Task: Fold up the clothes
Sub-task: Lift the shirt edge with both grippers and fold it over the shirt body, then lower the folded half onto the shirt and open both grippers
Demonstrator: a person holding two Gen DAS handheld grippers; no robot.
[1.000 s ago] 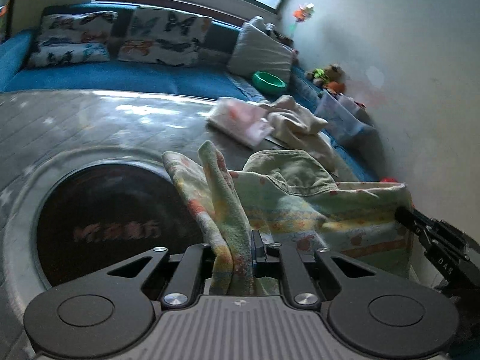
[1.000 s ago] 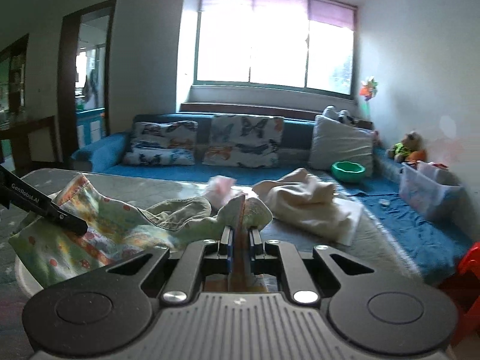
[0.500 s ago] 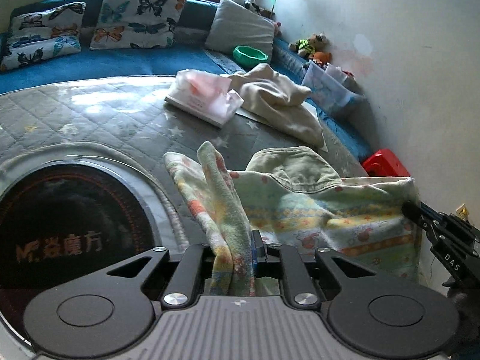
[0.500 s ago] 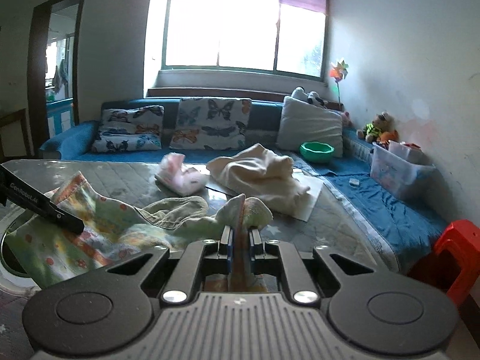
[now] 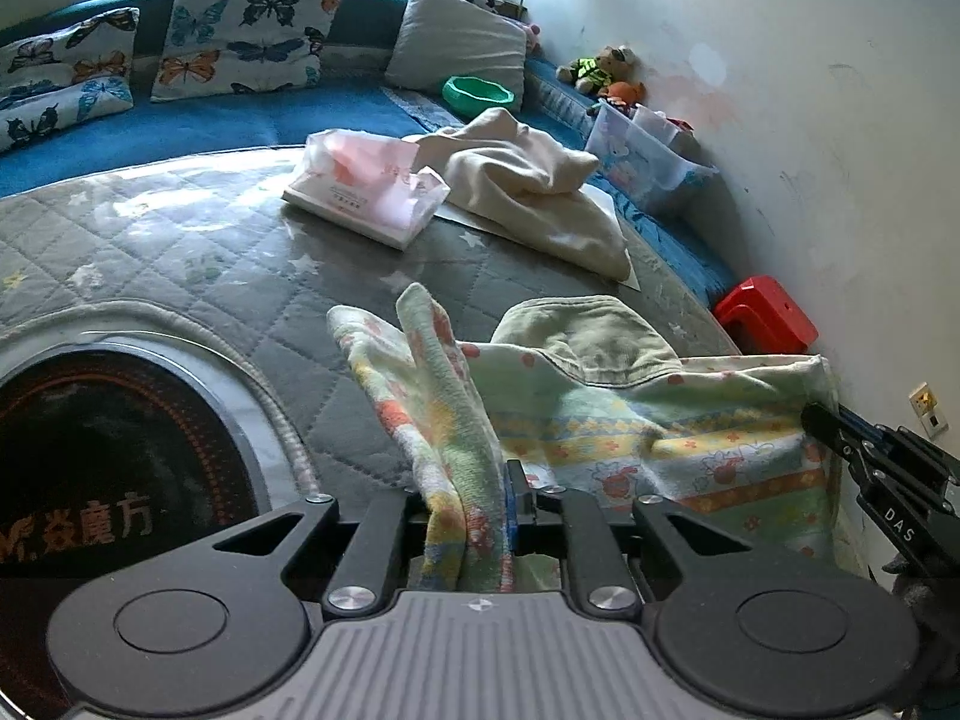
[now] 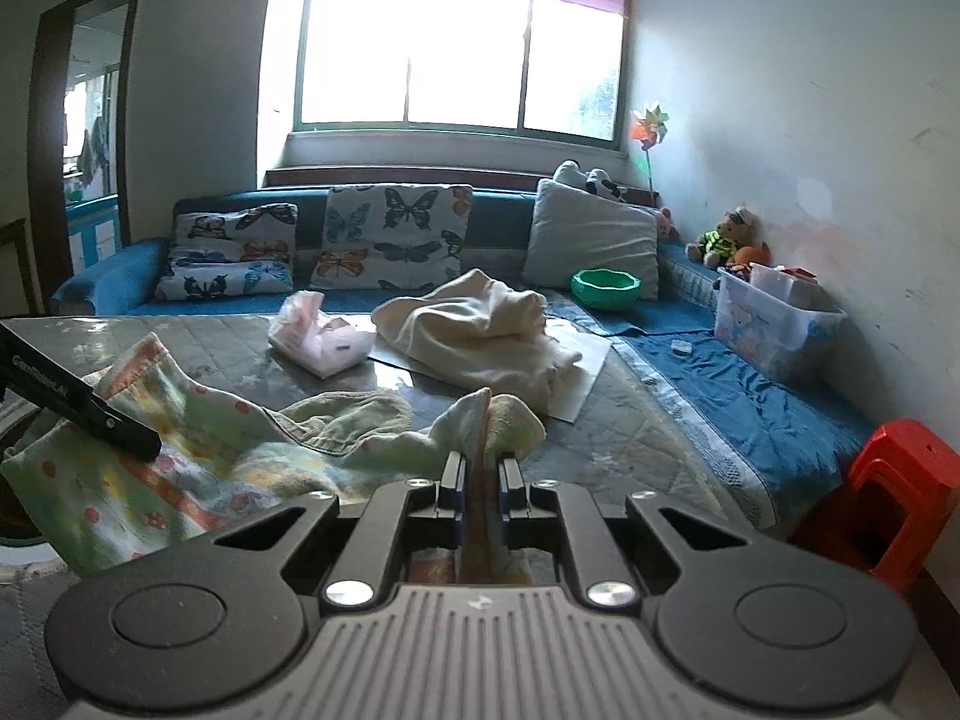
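Claws, left [image 5: 474, 516] and right [image 6: 480, 474], each grip the printed towel [image 5: 630, 438] corners

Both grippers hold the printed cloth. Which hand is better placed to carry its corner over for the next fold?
Probably the left gripper: it pinches a raised corner of the printed cloth, with open quilted mat beside it. The right gripper holds the far edge.

Both mounted right behind gripper fingers, super close. Left looking steeply down at grey quilted mattress [image 5: 180, 228]; right facing more level toward bright window [image 6: 456, 42]. Sharing crumpled cream blanket [image 5: 528, 180], butterfly-print cushions [image 6: 390, 234].
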